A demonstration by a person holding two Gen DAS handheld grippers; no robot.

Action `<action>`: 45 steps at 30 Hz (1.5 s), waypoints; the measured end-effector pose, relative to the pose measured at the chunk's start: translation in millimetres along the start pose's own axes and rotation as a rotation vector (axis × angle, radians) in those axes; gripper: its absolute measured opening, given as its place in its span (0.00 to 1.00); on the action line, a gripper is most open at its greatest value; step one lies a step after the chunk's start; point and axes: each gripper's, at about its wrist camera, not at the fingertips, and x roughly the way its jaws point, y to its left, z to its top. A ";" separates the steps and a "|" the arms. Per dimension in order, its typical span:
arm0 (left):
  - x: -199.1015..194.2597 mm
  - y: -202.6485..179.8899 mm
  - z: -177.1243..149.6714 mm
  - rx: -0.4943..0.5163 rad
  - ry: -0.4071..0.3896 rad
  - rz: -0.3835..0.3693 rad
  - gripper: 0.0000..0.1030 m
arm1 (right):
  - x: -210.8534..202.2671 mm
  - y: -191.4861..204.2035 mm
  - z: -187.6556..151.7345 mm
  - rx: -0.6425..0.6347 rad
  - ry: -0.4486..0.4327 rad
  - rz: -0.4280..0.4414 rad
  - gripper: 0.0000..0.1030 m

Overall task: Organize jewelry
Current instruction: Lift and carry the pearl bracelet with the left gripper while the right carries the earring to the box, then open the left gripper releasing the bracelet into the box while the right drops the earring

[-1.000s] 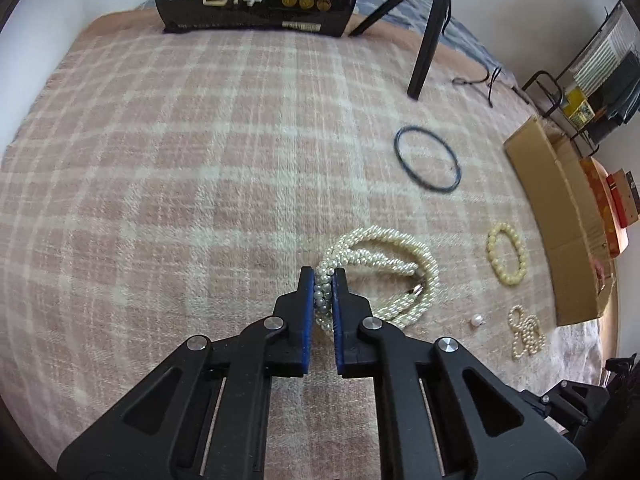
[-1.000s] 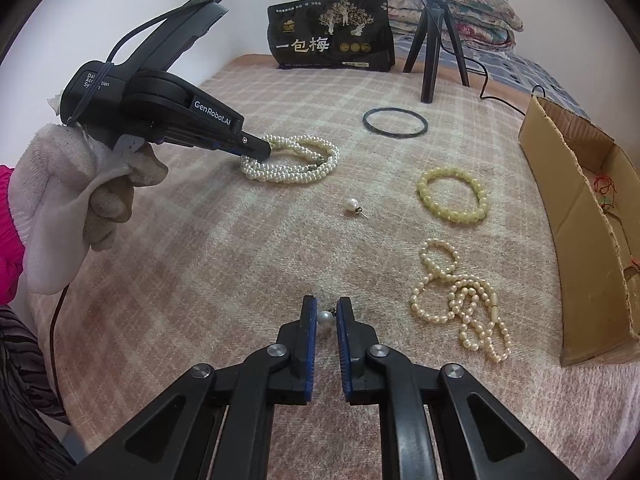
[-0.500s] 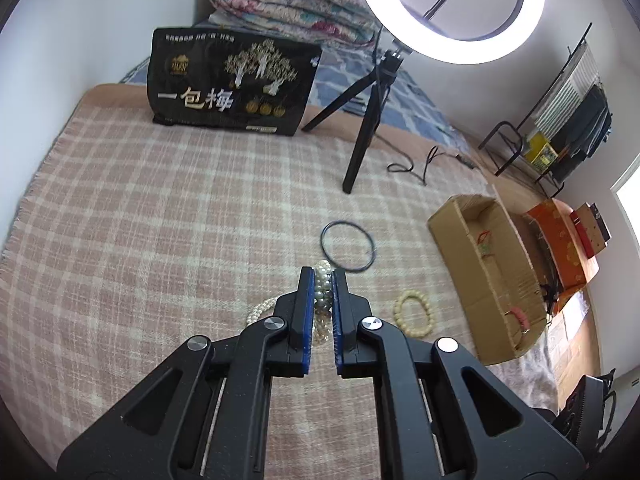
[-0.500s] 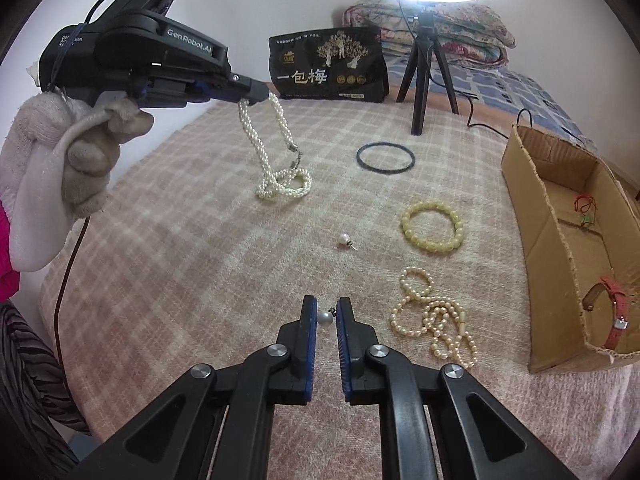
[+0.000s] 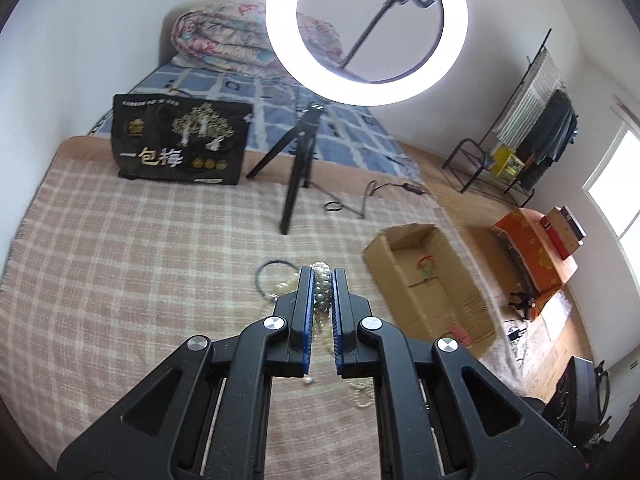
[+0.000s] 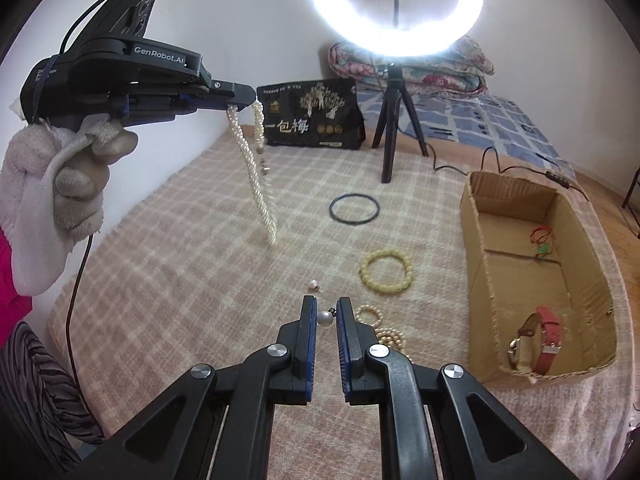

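My left gripper point(image 6: 244, 98) pinches the pearl necklace point(image 6: 256, 172), which hangs above the blanket point(image 6: 180, 264). My right gripper point(image 6: 325, 316) squeezes a pearl earring point(image 6: 325, 317).

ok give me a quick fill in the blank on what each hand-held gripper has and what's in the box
1. The left hand-held gripper holds a twisted ____ necklace that hangs above the blanket.
2. The right hand-held gripper pinches a single pearl ____.
3. Inside the cardboard box lies a watch with a ____ strap.
4. The ring lying nearest the tripod is ____ in colour.

Missing words: pearl; earring; red; black
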 end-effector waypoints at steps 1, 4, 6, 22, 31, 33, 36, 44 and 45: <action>-1.6 -5.4 1.6 0.005 -0.005 -0.009 0.06 | -3.8 -2.5 2.5 0.003 -0.008 -0.003 0.08; -6.6 -26.4 7.4 0.031 -0.022 -0.037 0.06 | -16.5 -11.5 10.2 0.011 -0.037 -0.015 0.08; -8.9 -42.2 12.4 0.050 -0.031 -0.057 0.06 | -23.8 -19.1 14.6 0.025 -0.051 -0.018 0.08; 7.0 -149.2 49.9 0.176 -0.073 -0.129 0.06 | -57.1 -86.8 33.5 0.128 -0.078 -0.099 0.08; 53.1 -190.2 57.0 0.176 -0.035 -0.148 0.06 | -65.0 -133.2 32.1 0.177 -0.068 -0.153 0.08; 66.8 -197.9 55.9 0.185 -0.021 -0.135 0.06 | -63.4 -143.3 30.4 0.190 -0.059 -0.156 0.08; 85.5 -205.9 53.6 0.205 -0.007 -0.112 0.06 | -57.7 -155.7 27.5 0.194 -0.037 -0.169 0.08; 125.1 -211.2 56.2 0.207 0.017 -0.064 0.06 | -46.4 -185.7 12.9 0.227 0.016 -0.185 0.08; 128.7 -211.1 56.2 0.207 0.019 -0.060 0.06 | -45.1 -189.2 10.6 0.232 0.021 -0.186 0.08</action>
